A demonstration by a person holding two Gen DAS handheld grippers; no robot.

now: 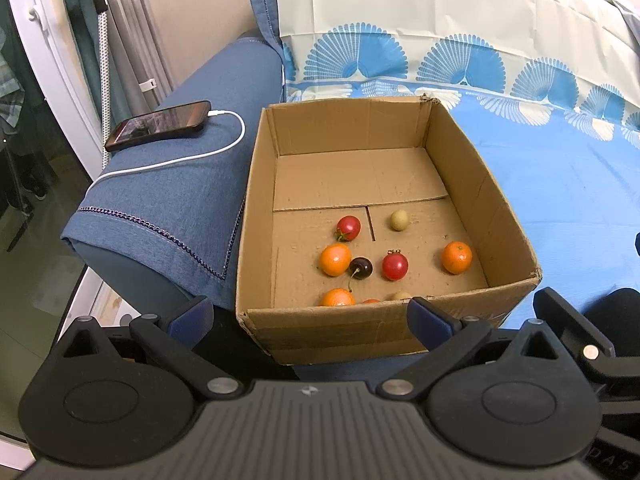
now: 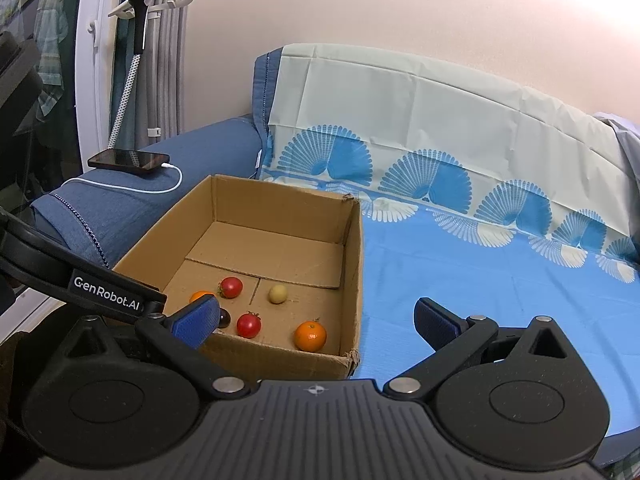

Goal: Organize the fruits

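- Firstly, a sofa [image 2: 208, 148] in blue fabric fills the scene, and a blue cloth [image 2: 500, 280] with fan patterns covers its seat and backrest.
- On the seat stands an open cardboard box [image 1: 496, 200], its left wall just beside the sofa armrest [image 1: 192, 184].
- On the armrest lies a dark phone [image 1: 158, 125] with a white cable [image 1: 224, 148] plugged in; the cable curls over the fabric.
- Both grippers are empty and opened wide. The left gripper [image 1: 310, 314] hangs in front of the near wall of the box, one blue pad at each side of it. The right gripper [image 2: 316, 322] is at the near right corner of the box; its left pad is over the box, its right pad over the blue cloth.
- All fruits lie on the box floor, in the near half. One orange [image 1: 456, 257] is alone near the right wall. A second orange [image 1: 334, 259] lies left of centre, and a third orange [image 1: 338, 297] is partly hidden by the near wall.
- Two red tomatoes are there: one tomato [image 1: 348, 227] further back, another tomato [image 1: 395, 265] in the middle.
- A dark cherry [image 1: 361, 267] touches the second orange, between it and the middle tomato.
- A pale yellowish fruit [image 1: 399, 220] lies apart at the back; a similar pale one [image 1: 400, 296] and something orange-red next to it show only a little behind the near wall, so I cannot tell what they are.
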